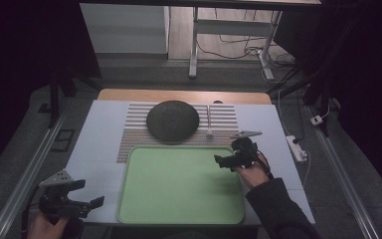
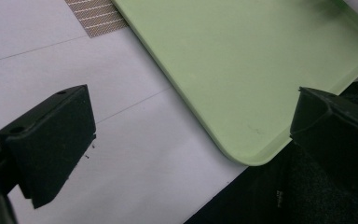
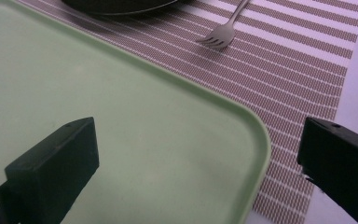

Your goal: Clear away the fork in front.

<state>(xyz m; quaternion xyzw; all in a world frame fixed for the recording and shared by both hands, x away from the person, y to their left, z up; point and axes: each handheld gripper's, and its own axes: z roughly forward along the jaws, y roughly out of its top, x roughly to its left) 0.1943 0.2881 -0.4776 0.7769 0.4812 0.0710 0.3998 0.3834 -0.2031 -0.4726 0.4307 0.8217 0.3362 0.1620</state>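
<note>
A light green tray (image 1: 179,184) lies bare at the table's near middle. Behind it a dark round plate (image 1: 172,120) rests on a striped placemat (image 1: 224,117), with a fork (image 1: 209,122) to its right. My right gripper (image 1: 226,155) hovers open over the tray's far right corner (image 3: 242,121); the fork (image 3: 221,33) and the plate's rim (image 3: 121,4) lie ahead of it. My left gripper (image 1: 90,193) is open above the white table cover, left of the tray's near left corner (image 2: 247,154). Nothing sits between either pair of jaws (image 2: 193,126) (image 3: 198,158).
A white cover (image 1: 99,134) spreads over the table, whose wooden far edge (image 1: 184,95) shows. A power strip (image 1: 297,148) lies on the floor at the right. Metal rails run along both sides. A desk frame (image 1: 229,30) stands beyond the table.
</note>
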